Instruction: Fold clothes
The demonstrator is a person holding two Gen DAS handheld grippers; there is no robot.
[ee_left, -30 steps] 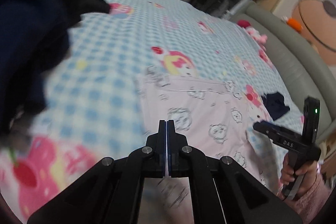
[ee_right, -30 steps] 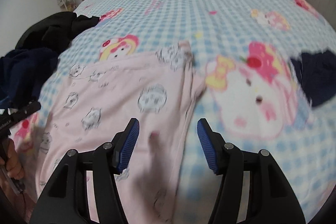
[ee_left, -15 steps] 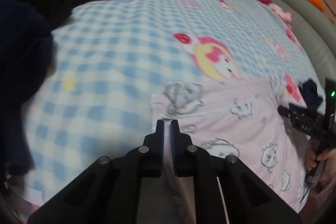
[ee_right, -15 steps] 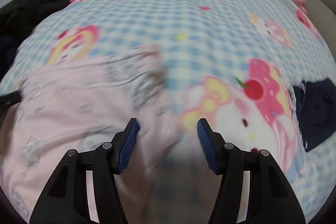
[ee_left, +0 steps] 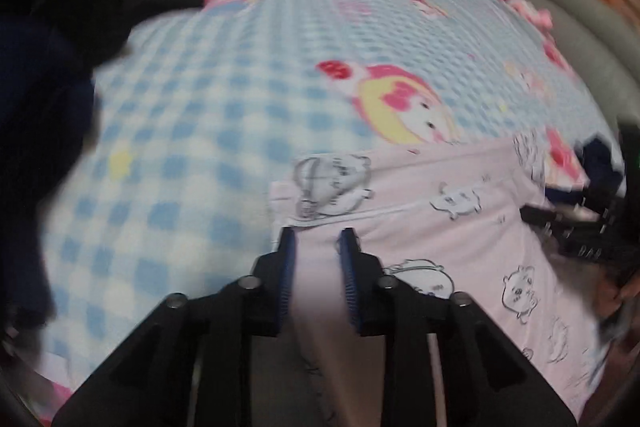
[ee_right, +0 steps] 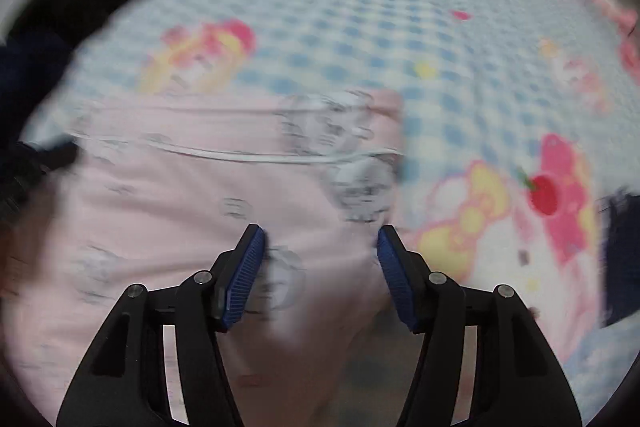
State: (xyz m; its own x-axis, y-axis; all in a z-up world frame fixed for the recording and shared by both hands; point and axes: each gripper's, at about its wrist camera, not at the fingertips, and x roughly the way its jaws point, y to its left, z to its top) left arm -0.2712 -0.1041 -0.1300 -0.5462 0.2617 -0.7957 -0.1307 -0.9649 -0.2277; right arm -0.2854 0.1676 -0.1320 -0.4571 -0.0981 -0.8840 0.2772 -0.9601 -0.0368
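Since the earlier frames: left gripper [ee_left: 316, 243] parted from fully closed to a narrow gap, jaws opening; pink garment [ee_left: 460, 227] larger in both views.

Left wrist view: gripper at lower centre, blue pads [ee_left: 286, 279] narrowly apart, pink cloth showing in the gap, pad contact not discernible through blur. Garment spread flat on the checked bed cover [ee_left: 192, 131], filling lower right of the frame, its corner just above the fingertips. Dark clothes pile [ee_left: 48, 59] at left edge. Right gripper [ee_left: 568, 227] at right edge, blurred.

Right wrist view: right gripper [ee_right: 320, 243] at lower centre, standing wide, nothing gripped. Garment [ee_right: 200, 195] at lower left and centre, its right edge running just inside the right pad. Dark cloth [ee_right: 620, 259] at right edge.
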